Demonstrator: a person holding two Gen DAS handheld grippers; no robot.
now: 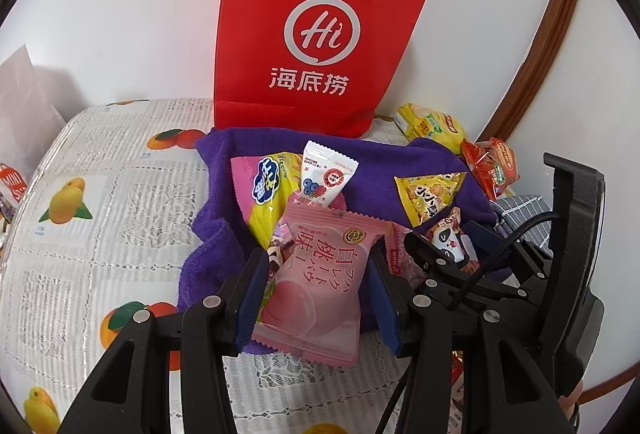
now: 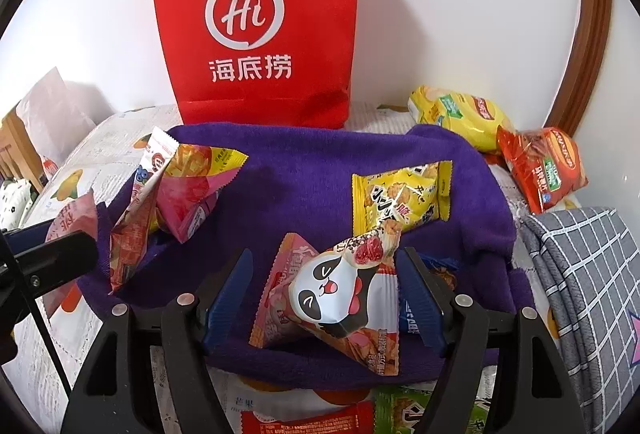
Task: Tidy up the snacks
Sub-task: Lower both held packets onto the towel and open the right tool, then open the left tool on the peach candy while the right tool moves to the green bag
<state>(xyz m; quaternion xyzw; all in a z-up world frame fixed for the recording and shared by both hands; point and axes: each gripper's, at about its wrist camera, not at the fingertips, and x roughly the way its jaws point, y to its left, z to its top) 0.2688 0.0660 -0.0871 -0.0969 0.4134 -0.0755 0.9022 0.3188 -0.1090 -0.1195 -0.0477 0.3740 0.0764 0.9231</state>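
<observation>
Pink packet (image 1: 316,286) pinched in left tongs (image 1: 316,274); right tongs (image 2: 324,290) pinch one panda packet (image 2: 336,290).

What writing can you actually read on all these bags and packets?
"Hi" and "海底捞": red paper bag.
"白桃味": pink packet between the left tongs.
"小小酥": yellow packet, partly legible.
"芒果": tablecloth.
Panda packet, between the right tongs, and chip bags: print too small or blurred.
</observation>
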